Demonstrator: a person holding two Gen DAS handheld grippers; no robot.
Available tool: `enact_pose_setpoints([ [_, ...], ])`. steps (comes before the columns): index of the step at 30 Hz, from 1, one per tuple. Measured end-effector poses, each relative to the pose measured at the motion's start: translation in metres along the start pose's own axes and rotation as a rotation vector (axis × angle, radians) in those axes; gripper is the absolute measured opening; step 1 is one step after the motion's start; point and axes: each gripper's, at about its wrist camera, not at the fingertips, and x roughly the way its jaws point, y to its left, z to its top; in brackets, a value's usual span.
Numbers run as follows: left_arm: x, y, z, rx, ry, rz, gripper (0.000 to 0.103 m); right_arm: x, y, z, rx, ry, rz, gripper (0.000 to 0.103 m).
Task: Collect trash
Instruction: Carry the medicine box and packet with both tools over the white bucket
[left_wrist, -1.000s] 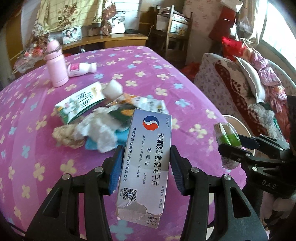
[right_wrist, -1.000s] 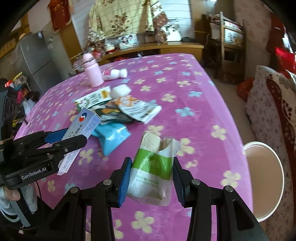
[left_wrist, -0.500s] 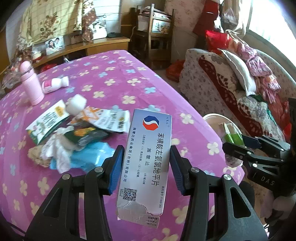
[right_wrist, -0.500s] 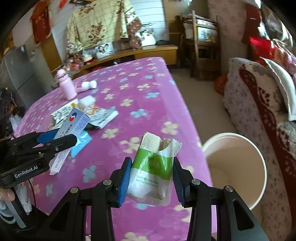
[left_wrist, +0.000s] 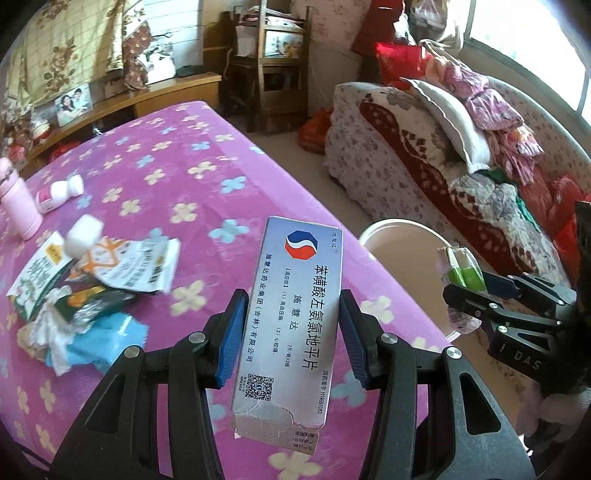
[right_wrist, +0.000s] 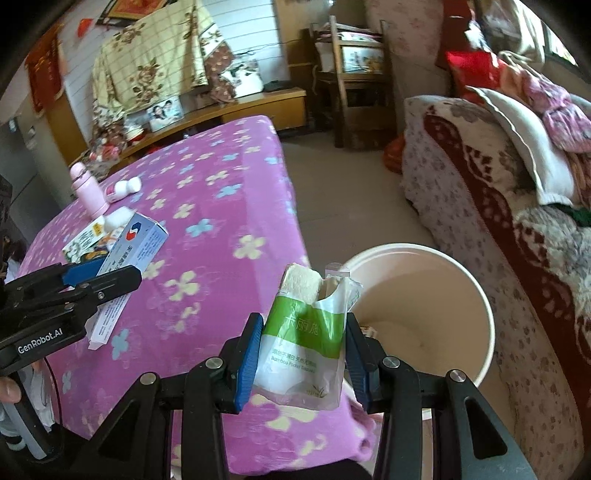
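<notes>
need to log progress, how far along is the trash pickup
Partway. Done: little that shows; the bin holds only a scrap or two at its bottom. In hand: the left tool grips a medicine box above the table's edge, and the right tool grips a green tissue pack beside the bin's rim. Left: the wrapper pile on the pink tablecloth.

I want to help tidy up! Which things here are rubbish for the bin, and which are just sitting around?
For the job: medicine box, tissue packet, wrappers, bin.
Just lying about: pink flask, small bottle, photo frame, sofa pillow.
</notes>
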Motion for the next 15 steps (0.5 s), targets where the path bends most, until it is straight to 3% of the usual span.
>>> enact_pose_setpoints([
  [15,0.044,-0.071,0.024,0.063,0.047,-0.127,0.047,0.012,-0.069,-0.013,0.107,0.037,-0.076,0.041],
])
